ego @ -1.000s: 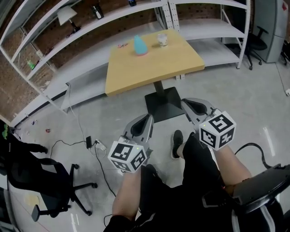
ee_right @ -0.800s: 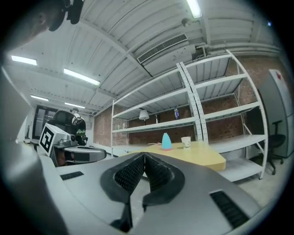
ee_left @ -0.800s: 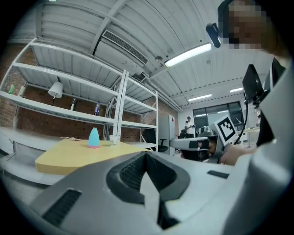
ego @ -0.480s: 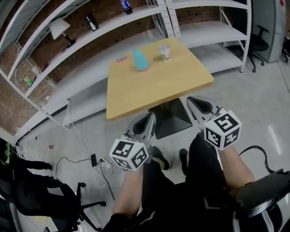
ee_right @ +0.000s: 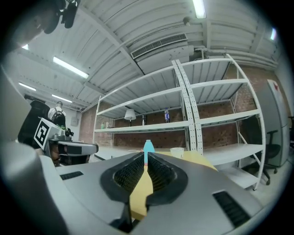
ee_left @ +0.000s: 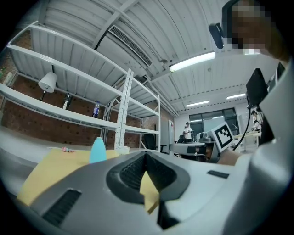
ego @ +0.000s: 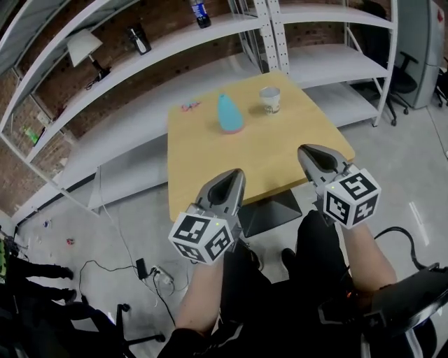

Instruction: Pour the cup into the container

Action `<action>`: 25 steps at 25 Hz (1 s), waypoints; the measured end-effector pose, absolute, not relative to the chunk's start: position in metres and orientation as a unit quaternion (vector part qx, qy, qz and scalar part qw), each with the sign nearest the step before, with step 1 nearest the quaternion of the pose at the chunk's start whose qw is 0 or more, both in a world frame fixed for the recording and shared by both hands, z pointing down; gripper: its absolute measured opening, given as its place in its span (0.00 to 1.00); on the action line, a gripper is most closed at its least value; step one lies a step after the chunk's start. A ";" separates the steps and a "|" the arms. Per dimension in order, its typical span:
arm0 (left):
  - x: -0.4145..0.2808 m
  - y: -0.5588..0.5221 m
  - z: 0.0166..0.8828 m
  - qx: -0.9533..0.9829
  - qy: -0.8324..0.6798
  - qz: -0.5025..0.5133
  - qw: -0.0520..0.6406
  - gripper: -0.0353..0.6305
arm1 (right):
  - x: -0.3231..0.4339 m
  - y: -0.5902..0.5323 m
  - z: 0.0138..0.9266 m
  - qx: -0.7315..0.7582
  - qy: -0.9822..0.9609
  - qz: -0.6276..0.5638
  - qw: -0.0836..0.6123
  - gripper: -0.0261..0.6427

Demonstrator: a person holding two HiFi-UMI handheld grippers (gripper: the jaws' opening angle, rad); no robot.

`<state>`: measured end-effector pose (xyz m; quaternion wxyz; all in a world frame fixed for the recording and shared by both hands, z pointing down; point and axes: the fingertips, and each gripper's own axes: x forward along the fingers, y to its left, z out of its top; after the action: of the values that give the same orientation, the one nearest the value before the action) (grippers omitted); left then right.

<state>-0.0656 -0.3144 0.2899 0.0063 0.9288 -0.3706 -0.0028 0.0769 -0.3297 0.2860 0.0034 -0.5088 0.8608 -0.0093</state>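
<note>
square table, smooth tan wooden top. on its far side a pale round cup stands upright near a glossy turquoise tapered container. left gripper and right gripper: grey shells, ribbed black pads, jaws pressed together, nothing held. both now overhang the table's near edge; a second ago they were short of it, over the floor.

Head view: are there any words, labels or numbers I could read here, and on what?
None can be read.
Left cube, right cube: black-and-white square patterns, no letters.
Shelf bottle: label too small to read.
Cup: any print too small to read.
</note>
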 end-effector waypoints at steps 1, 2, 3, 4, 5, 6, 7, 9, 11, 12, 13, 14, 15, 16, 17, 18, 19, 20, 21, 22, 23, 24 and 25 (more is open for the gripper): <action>-0.066 -0.326 0.288 0.930 -0.368 -0.002 0.006 0.05 | 0.078 -0.341 0.284 -0.512 0.859 -0.008 0.002 0.05; -0.066 -0.337 0.286 0.930 -0.366 -0.001 0.005 0.05 | 0.078 -0.353 0.282 -0.515 0.857 -0.008 0.001 0.07; -0.065 -0.349 0.284 0.931 -0.366 0.000 0.003 0.05 | 0.079 -0.364 0.281 -0.517 0.856 -0.008 0.001 0.09; -0.064 -0.360 0.283 0.931 -0.366 0.001 0.002 0.05 | 0.078 -0.375 0.280 -0.516 0.856 -0.010 0.000 0.11; -0.062 -0.371 0.283 0.931 -0.366 0.002 0.003 0.05 | 0.077 -0.386 0.281 -0.514 0.858 -0.012 -0.002 0.12; -0.060 -0.381 0.283 0.931 -0.365 0.003 0.006 0.05 | 0.076 -0.396 0.281 -0.512 0.859 -0.014 -0.004 0.13; -0.057 -0.392 0.284 0.931 -0.365 0.004 0.009 0.05 | 0.077 -0.406 0.280 -0.511 0.860 -0.013 -0.006 0.13; -0.052 -0.410 0.286 0.931 -0.365 0.007 0.012 0.05 | 0.078 -0.428 0.280 -0.511 0.859 -0.012 -0.009 0.14; -0.051 -0.424 0.290 0.929 -0.368 0.014 0.013 0.05 | 0.079 -0.447 0.283 -0.513 0.858 -0.015 -0.012 0.17; -0.051 -0.431 0.291 0.929 -0.370 0.017 0.014 0.05 | 0.079 -0.457 0.283 -0.513 0.858 -0.016 -0.014 0.19; -0.052 -0.439 0.291 0.929 -0.370 0.020 0.014 0.05 | 0.079 -0.466 0.283 -0.514 0.858 -0.016 -0.017 0.22; -0.052 -0.446 0.290 0.928 -0.371 0.023 0.012 0.05 | 0.079 -0.475 0.282 -0.515 0.857 -0.014 -0.019 0.24; -0.054 -0.453 0.290 0.928 -0.371 0.025 0.010 0.05 | 0.079 -0.486 0.282 -0.517 0.855 -0.013 -0.022 0.27; -0.055 -0.461 0.289 0.928 -0.372 0.027 0.008 0.05 | 0.080 -0.496 0.283 -0.520 0.853 -0.014 -0.026 0.30; -0.057 -0.467 0.290 0.928 -0.372 0.030 0.007 0.05 | 0.081 -0.507 0.286 -0.523 0.851 -0.017 -0.031 0.32; -0.058 -0.474 0.291 0.927 -0.373 0.033 0.007 0.05 | 0.083 -0.518 0.291 -0.526 0.849 -0.022 -0.037 0.34; -0.059 -0.480 0.292 0.927 -0.373 0.036 0.008 0.05 | 0.084 -0.529 0.295 -0.528 0.848 -0.028 -0.044 0.37; -0.060 -0.485 0.294 0.927 -0.372 0.039 0.009 0.05 | 0.085 -0.539 0.299 -0.529 0.846 -0.034 -0.052 0.39; -0.061 -0.490 0.295 0.928 -0.371 0.041 0.010 0.05 | 0.087 -0.549 0.304 -0.530 0.845 -0.039 -0.061 0.41; -0.061 -0.494 0.296 0.928 -0.370 0.042 0.012 0.05 | 0.088 -0.559 0.309 -0.532 0.842 -0.045 -0.071 0.43; -0.061 -0.497 0.297 0.928 -0.369 0.043 0.012 0.05 | 0.090 -0.567 0.313 -0.534 0.840 -0.050 -0.080 0.45; -0.060 -0.500 0.298 0.929 -0.368 0.043 0.012 0.05 | 0.091 -0.575 0.318 -0.535 0.839 -0.056 -0.087 0.47; -0.060 -0.503 0.299 0.929 -0.366 0.044 0.012 0.05 | 0.093 -0.582 0.321 -0.536 0.837 -0.062 -0.091 0.48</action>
<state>-0.0597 -0.5033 0.2987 0.0124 0.9293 -0.3665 0.0443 0.0927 -0.5823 0.3215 -0.0914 -0.5358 0.8372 -0.0615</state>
